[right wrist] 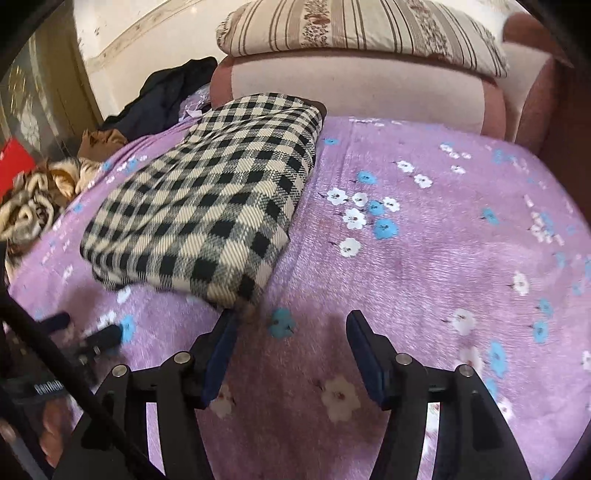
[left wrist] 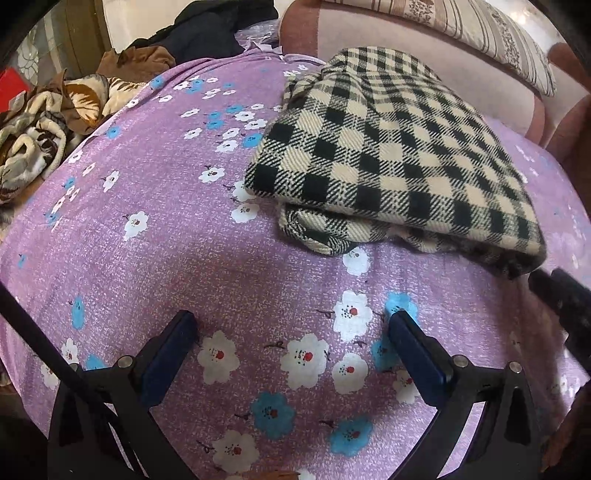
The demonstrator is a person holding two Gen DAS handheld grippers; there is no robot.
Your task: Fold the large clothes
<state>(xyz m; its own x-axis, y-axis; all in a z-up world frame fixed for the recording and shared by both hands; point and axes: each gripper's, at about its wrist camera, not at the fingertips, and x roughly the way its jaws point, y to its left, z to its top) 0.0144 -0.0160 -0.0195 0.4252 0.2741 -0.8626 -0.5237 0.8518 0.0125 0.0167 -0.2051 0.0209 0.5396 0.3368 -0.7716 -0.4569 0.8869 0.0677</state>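
A black-and-cream checked garment (left wrist: 391,162) lies folded into a thick rectangle on the purple flowered bedsheet (left wrist: 155,236); it also shows in the right wrist view (right wrist: 207,206). My left gripper (left wrist: 291,321) is open and empty, hovering over the sheet in front of the garment's near left corner. My right gripper (right wrist: 290,319) is open and empty, its left finger close to the garment's near right corner. The left gripper's fingers (right wrist: 107,334) show blurred at the lower left of the right wrist view. The right gripper's dark tip (left wrist: 561,295) shows at the right edge of the left wrist view.
A pink padded headboard (right wrist: 354,88) with a striped pillow (right wrist: 369,29) on top stands behind the garment. A brown patterned blanket (left wrist: 48,122) and dark clothes (left wrist: 214,33) are heaped at the left of the bed. A red object (right wrist: 11,162) sits at far left.
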